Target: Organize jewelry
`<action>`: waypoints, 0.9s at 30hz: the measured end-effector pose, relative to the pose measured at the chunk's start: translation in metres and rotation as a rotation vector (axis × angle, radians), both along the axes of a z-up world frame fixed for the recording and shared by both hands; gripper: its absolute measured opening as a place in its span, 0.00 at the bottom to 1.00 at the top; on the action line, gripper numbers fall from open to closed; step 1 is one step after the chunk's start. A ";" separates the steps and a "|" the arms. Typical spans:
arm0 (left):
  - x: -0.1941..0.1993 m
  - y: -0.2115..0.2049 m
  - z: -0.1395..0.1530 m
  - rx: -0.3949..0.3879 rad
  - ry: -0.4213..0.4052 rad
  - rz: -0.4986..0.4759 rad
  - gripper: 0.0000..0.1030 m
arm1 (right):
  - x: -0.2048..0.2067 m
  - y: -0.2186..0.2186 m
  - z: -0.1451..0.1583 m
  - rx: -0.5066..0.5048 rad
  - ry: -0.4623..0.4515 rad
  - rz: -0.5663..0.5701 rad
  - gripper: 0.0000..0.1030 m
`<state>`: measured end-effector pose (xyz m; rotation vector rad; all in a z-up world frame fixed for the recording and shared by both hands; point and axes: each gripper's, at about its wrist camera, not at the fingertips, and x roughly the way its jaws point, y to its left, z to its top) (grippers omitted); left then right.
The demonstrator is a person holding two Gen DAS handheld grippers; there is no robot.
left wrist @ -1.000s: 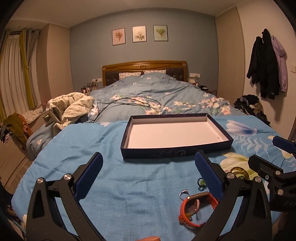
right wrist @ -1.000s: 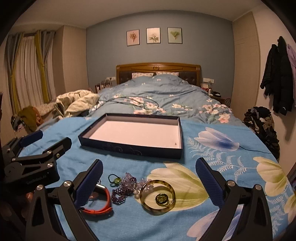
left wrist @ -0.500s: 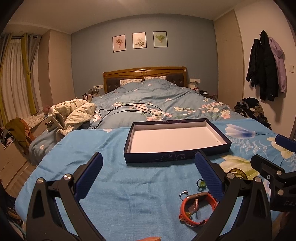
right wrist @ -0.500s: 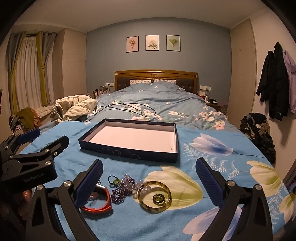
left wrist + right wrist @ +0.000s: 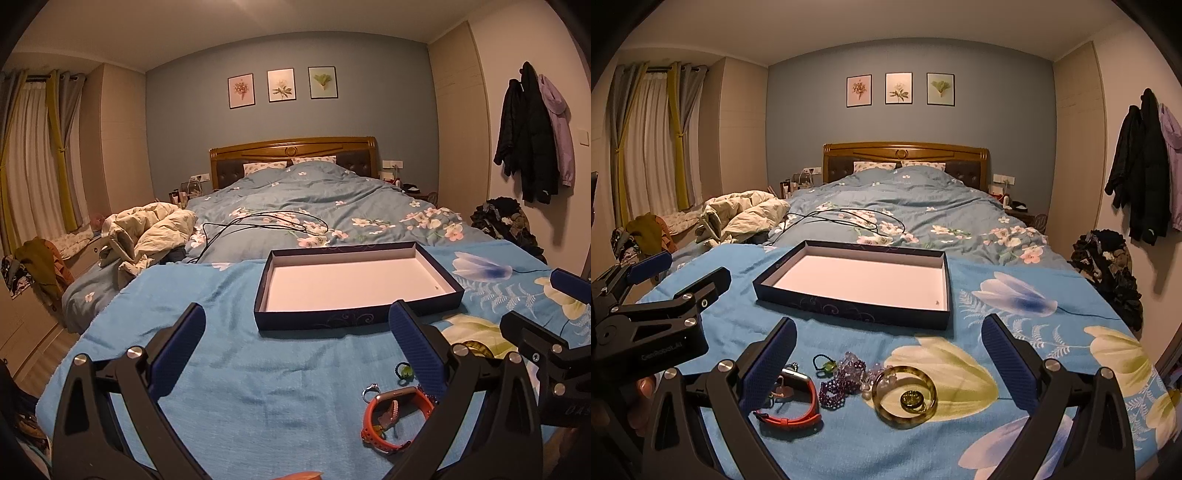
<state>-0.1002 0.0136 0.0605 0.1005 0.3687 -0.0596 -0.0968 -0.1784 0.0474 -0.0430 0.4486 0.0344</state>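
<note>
Both my left gripper (image 5: pixel 295 354) and right gripper (image 5: pixel 890 365) hang released; I'd pinch the bangle (image 5: pixel 904 396) just before the tray (image 5: pixel 849 309) by its rim.

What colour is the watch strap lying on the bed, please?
Orange-red; the watch strap shows best in the right wrist view.

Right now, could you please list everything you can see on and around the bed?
box: 1, dark blue with white inside, open on the blue blanket
watch: 1, orange strap, near edge
bangle: 1, amber, right of the beads
ring: 1, green-gold, inside the bangle
silver ring: 1, left of the watch
beads: 1 heap, purple, between watch and bangle
hair tie: 1, black and green
cable: 1, black, on the duvet
pictures: 3, on the wall
coats: hanging, right wall
left gripper: open
right gripper: open
</note>
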 end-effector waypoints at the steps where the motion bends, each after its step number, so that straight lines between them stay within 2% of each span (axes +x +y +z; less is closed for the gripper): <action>1: 0.000 0.000 0.001 -0.001 0.000 0.001 0.95 | 0.000 0.000 0.000 0.000 0.002 -0.001 0.94; 27: 0.001 -0.006 0.001 0.000 0.016 -0.015 0.95 | 0.000 -0.004 0.002 -0.019 0.011 -0.011 0.94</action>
